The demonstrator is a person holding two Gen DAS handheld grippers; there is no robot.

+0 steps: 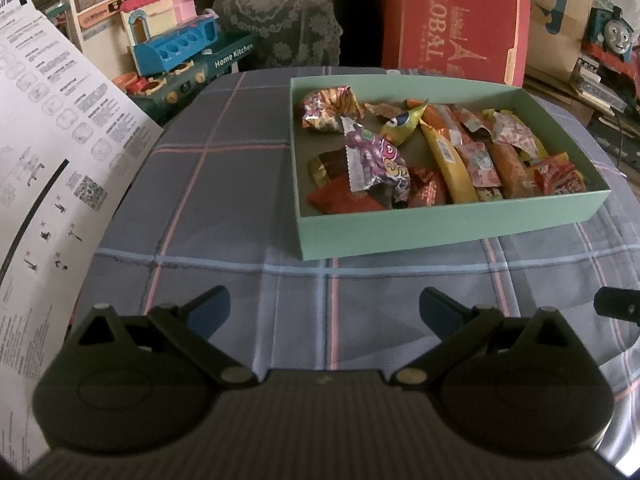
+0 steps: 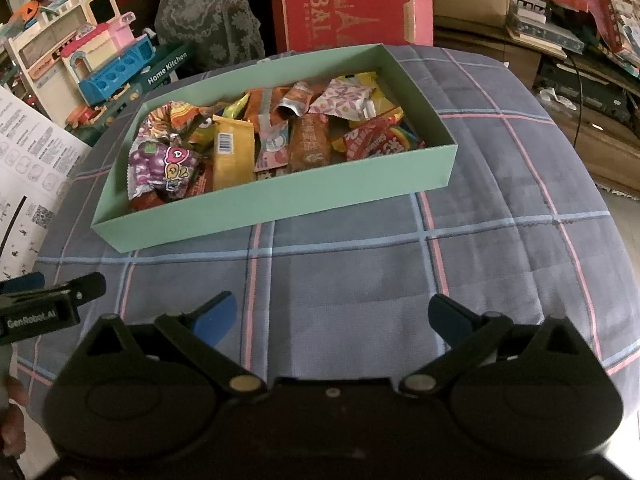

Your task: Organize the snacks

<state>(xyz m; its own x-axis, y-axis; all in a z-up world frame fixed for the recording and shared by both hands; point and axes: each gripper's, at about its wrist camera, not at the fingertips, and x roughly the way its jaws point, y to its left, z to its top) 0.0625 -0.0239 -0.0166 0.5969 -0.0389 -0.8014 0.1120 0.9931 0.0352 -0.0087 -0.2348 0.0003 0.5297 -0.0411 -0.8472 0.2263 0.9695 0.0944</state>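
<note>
A shallow green box (image 1: 440,228) (image 2: 280,200) rests on the plaid cloth and holds several wrapped snacks. Among them are a purple packet (image 1: 376,160) (image 2: 164,164), a yellow bar (image 1: 450,160) (image 2: 232,152) and a red packet (image 2: 376,140). My left gripper (image 1: 324,308) hovers open over bare cloth in front of the box, nothing between its blue-padded fingers. My right gripper (image 2: 332,316) is also open and empty, nearer than the box's front wall. The left gripper's side (image 2: 48,300) shows at the left edge of the right wrist view.
The plaid blue cloth (image 1: 240,240) (image 2: 480,220) covers a rounded surface that falls away at the sides. A printed paper sheet (image 1: 52,160) lies at the left. Behind stand a red carton (image 1: 452,20), a toy kitchen (image 1: 168,40) and a toy train (image 1: 612,36).
</note>
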